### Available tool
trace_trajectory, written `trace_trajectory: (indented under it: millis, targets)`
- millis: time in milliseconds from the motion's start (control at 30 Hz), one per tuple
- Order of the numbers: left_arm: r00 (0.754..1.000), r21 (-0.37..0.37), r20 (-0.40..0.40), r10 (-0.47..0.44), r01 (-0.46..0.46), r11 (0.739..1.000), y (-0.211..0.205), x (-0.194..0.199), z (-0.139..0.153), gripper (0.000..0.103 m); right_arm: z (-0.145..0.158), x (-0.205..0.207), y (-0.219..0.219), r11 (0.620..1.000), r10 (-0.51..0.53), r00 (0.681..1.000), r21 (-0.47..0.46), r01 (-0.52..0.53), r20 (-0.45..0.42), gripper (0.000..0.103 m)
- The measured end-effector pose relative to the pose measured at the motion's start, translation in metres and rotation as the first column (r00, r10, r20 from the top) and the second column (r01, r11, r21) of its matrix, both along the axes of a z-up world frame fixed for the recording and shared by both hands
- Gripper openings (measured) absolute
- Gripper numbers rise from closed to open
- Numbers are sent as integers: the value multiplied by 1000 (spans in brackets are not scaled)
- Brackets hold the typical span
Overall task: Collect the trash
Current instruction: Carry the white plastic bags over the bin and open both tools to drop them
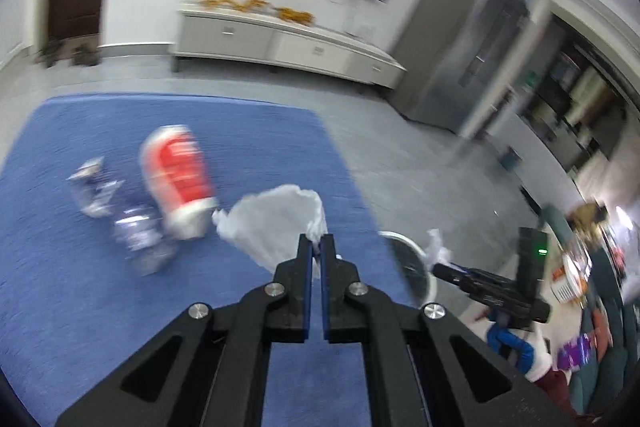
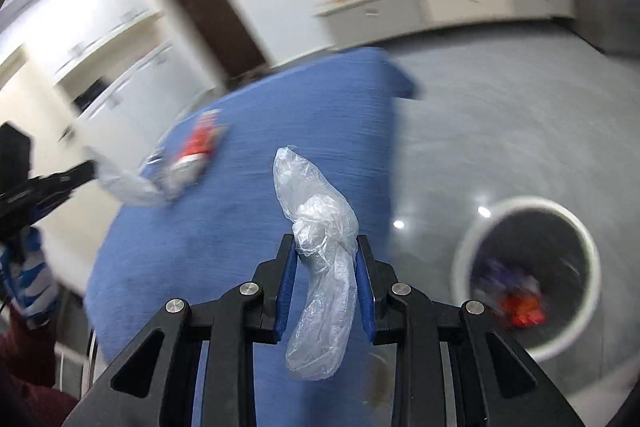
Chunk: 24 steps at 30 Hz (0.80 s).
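I am pinching one white tissue [image 1: 276,223] in my left hand-held gripper [image 1: 317,241] and one crumpled clear plastic bag [image 2: 320,259] in my right hand-held gripper [image 2: 326,247], above the blue rug [image 1: 120,307] holding one red packet [image 1: 178,173], beside one white bin [image 2: 532,287].
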<state>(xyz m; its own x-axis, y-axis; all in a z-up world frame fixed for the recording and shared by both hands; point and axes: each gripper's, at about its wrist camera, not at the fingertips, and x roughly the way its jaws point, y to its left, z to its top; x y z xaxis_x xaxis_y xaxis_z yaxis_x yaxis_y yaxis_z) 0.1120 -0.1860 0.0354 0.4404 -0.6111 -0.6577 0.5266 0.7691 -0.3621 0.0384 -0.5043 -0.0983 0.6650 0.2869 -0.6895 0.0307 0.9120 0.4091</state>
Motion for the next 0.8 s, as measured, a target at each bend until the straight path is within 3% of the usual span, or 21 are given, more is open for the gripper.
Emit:
trace_trajectory:
  millis: [200, 500, 633, 800]
  targets:
    - [982, 19, -22, -188, 189, 982, -128, 3, -16, 3, -37, -18, -81, 974, -223, 972, 9, 224, -79, 28]
    - [927, 56, -163, -339, 352, 934, -284, 25, -78, 6, -80, -16, -146, 923, -381, 911, -17, 384, -160, 34]
    - [901, 86, -233, -367, 395, 915, -331, 33, -108, 6, -97, -17, -164, 904, -425, 886, -37, 426, -184, 48]
    - [884, 87, -272, -380, 416, 905, -339, 33, -125, 7, -103, -21, -181, 884, -465, 864, -46, 465, -193, 52]
